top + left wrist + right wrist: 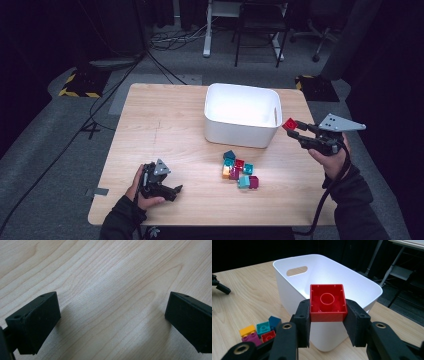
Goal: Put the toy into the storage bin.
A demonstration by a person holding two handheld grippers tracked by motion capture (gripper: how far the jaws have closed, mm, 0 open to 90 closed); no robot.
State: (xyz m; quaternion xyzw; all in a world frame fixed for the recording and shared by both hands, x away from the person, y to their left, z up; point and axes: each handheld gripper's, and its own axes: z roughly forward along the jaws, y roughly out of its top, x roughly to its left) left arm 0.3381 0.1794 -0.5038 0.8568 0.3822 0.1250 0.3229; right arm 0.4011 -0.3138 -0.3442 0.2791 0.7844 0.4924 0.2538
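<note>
My right gripper [295, 129] [327, 312] is shut on a red brick [289, 123] [327, 302], held in the air just right of the white bin [241, 115] [352, 285]. The brick's hollow underside faces the camera in the right gripper view. A pile of several bricks [238, 170] [260, 331] in teal, red, magenta, orange and blue lies on the table in front of the bin. My left gripper [167, 190] [112, 322] rests low over bare wood at the front left, jaws open with nothing between them.
The wooden table [165, 135] ends close to my left hand at the front edge. Beyond the far edge are a desk frame and chair legs [250, 35] and cables on the floor [100, 100]. The bin looks empty inside.
</note>
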